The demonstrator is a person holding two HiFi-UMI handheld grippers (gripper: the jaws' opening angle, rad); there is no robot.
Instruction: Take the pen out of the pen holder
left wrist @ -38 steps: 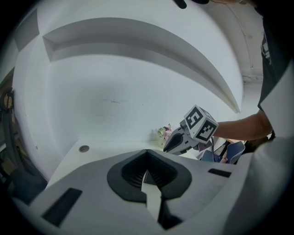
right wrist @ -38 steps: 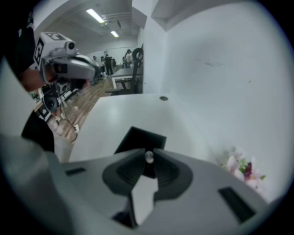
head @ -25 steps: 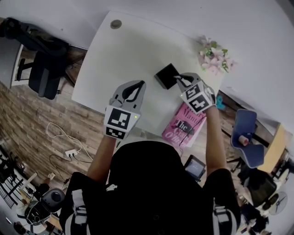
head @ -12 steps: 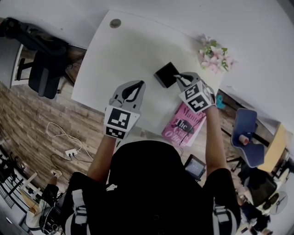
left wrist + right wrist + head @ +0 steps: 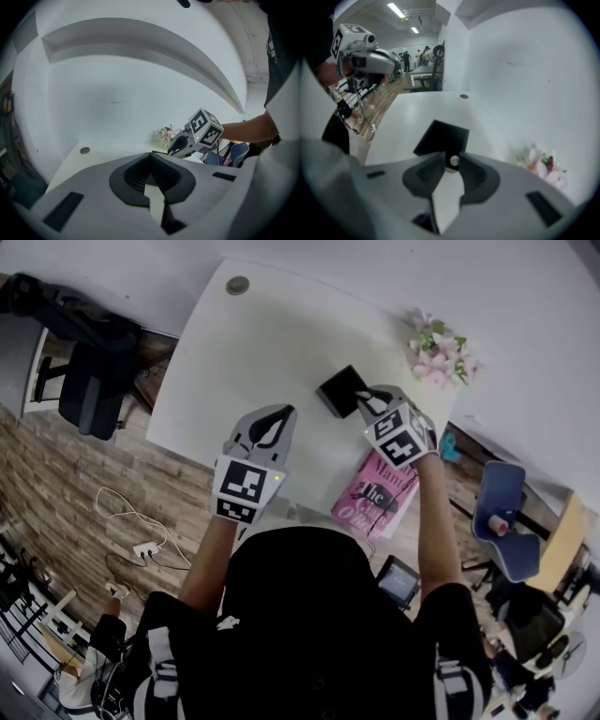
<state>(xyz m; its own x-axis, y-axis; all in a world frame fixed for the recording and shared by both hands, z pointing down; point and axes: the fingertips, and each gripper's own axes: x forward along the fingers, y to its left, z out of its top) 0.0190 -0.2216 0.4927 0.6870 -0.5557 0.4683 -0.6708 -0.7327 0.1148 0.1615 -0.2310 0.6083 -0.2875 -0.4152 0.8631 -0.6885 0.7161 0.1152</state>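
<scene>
Pink book (image 5: 367, 506), "The" on cover; near pen holder (image 5: 339, 392)

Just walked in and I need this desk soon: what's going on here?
A person holds a gripper in each hand over a white table. The right gripper sits at the black pen holder; its jaws have just been opening, with the silver end of the pen between them, apparently not clamped. The pen is not yet out. The left gripper hovers shut and empty nearby.
</scene>
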